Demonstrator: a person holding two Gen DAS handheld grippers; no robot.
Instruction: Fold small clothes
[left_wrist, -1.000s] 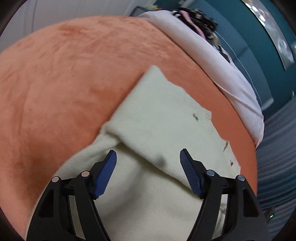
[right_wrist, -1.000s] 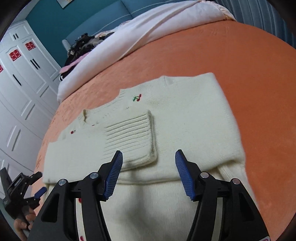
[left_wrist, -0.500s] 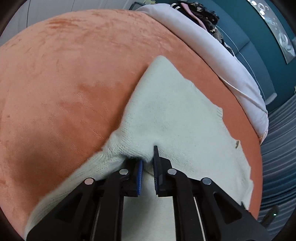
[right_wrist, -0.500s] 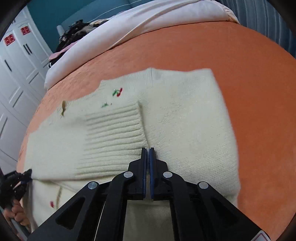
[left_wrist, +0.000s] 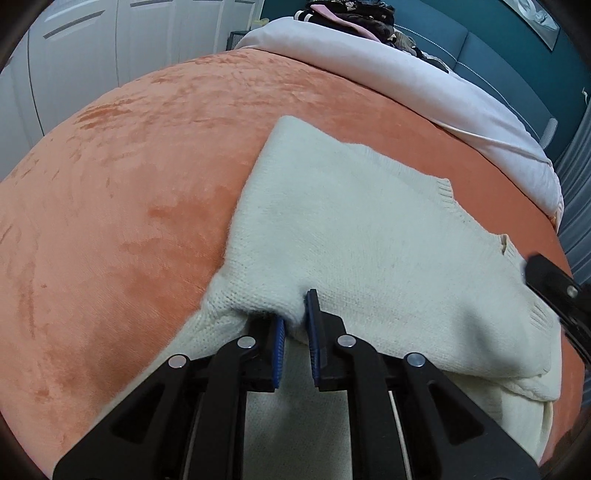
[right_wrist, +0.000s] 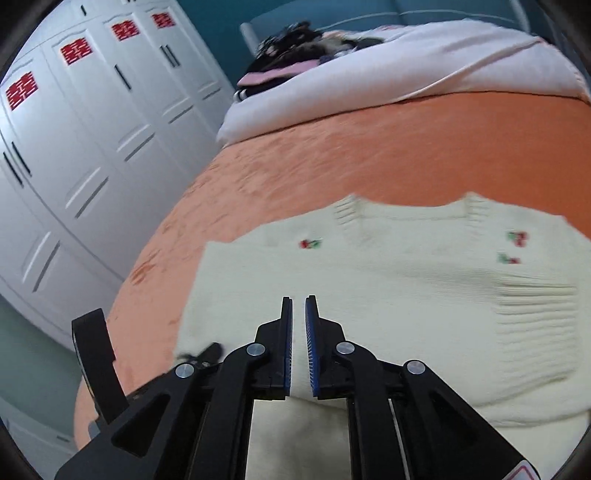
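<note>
Orange bedspread (left_wrist: 122, 206) under cream cherry-dotted sweater (left_wrist: 354, 229), folded edge pinched in left tool (left_wrist: 295, 325); right tool (right_wrist: 298, 332) nearly closed, empty.

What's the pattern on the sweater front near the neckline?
Small red-and-green cherry motifs on the cream sweater; clearest, though blurred, in the right wrist view.

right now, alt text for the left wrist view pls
The left gripper has its jaws pinched shut on a fold of a cream knit sweater that lies on an orange bedspread. A pale pink duvet is bunched along the far edge, and part of the right gripper shows at the right.
</note>
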